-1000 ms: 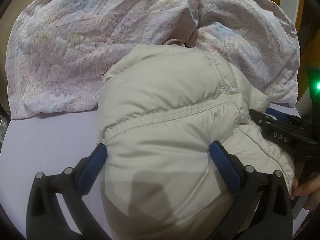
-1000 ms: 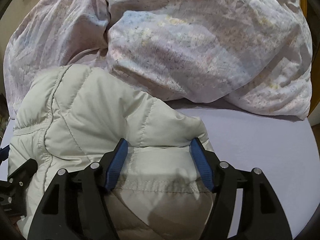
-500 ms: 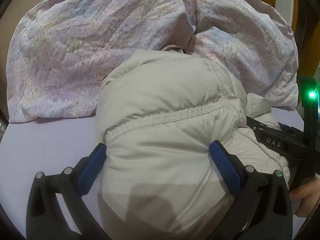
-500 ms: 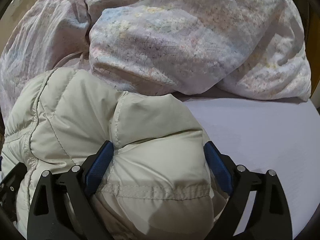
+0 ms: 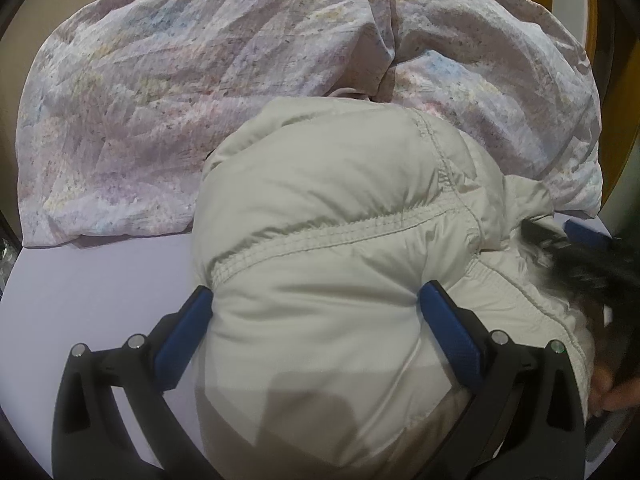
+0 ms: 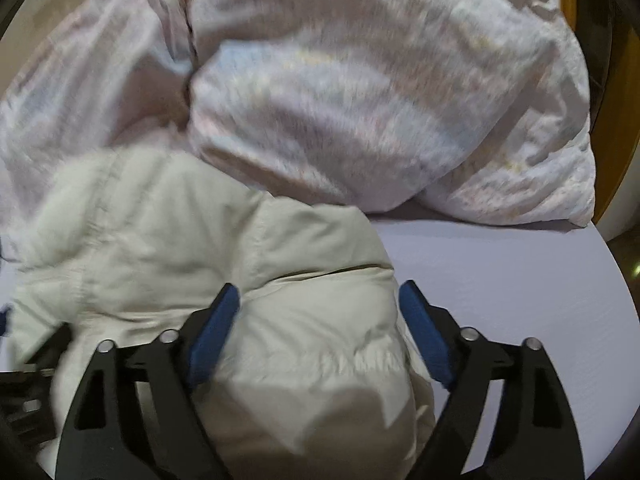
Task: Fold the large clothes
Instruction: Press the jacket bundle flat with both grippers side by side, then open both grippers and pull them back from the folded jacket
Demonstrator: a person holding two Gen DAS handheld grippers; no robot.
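Puffy jacket (image 5: 320, 240) bunched near-centre on bed (image 5: 92, 280), far edge against duvet (image 5: 160, 80). Left claw (image 5: 314, 312) clamped on jacket; right claw (image 6: 320, 304) closing round jacket, right pad looks clear. Bare sheet left & right.

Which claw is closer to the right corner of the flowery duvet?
Right. The right claw, jaws closing around the jacket, sits just below the duvet corner; the left claw grips the jacket farther back.

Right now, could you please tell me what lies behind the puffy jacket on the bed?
A crumpled floral duvet is heaped behind the cream puffy jacket, touching its far edge. Lilac sheet shows beside them. Whatever lies beneath the jacket or duvet is covered.
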